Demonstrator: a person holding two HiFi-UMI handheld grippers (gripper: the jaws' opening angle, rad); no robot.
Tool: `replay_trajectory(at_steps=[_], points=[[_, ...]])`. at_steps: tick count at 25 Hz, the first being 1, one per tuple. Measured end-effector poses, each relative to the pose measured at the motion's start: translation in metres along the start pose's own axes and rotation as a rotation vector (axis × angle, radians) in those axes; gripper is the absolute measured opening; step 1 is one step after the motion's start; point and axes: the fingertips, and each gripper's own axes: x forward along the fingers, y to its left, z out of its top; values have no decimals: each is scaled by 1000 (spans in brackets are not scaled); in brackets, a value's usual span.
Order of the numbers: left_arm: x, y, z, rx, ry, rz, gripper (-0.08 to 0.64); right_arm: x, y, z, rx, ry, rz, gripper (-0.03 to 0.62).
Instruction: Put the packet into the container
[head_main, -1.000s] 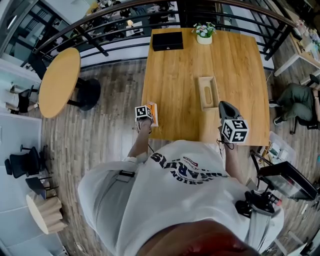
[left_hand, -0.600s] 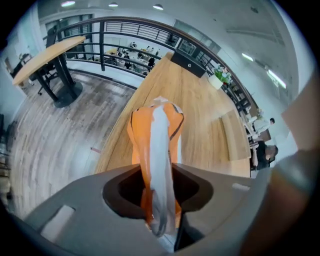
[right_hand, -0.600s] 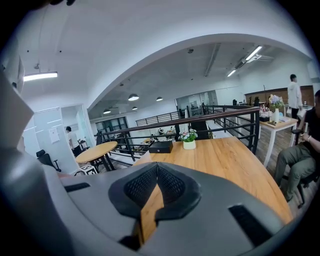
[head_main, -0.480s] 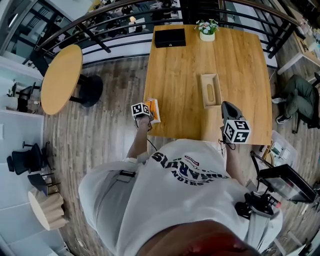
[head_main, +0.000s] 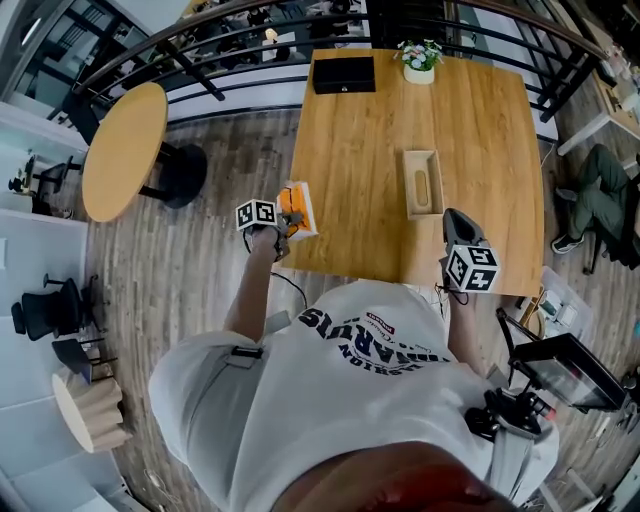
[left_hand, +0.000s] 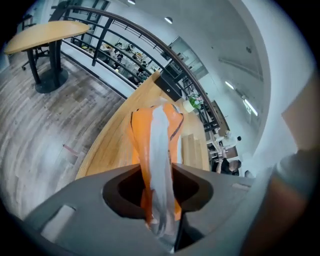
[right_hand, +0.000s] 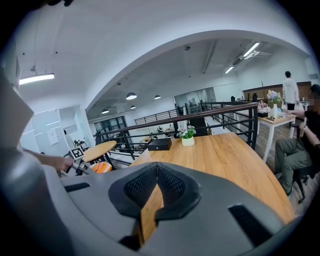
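left hand-held gripper (left_hand: 159, 200) grasping packet (left_hand: 155, 145), pinched between its jaws | right hand-held gripper (right_hand: 155, 192) clenched, empty | container (head_main: 421, 183) well apart on surface (head_main: 480, 130)

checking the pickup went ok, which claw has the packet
The left claw: its jaws are clamped on the orange packet. The right claw is shut with nothing between its jaws.
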Motion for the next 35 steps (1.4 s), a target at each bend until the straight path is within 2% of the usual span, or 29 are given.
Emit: replay_trajectory(at_steps=[5,12,16,17,21,27,35], points=[[-39,-62,3,16,3,-147,133,2,2,1,-1,3,6,9],[-91,-122,5,54,-19,-242,133,6,10,6,-10,-1,25,9],[-130,-165,13,-40,-90,-396,133,6,11,7,-10,1,27,9],[-137,-173,14,-44,-99,-418,133,6,10,7,-9,-1,27,9],[-145,-179,14,8,-97,-391,133,8,7,7,-6,-3,29,9],[-142,-166,15,-17,-96,-381,133,9,9,5,-7,-1,34,9],[-134,-189,20,7,-70,-412,133,6,7,14,-3,-14,17,9]])
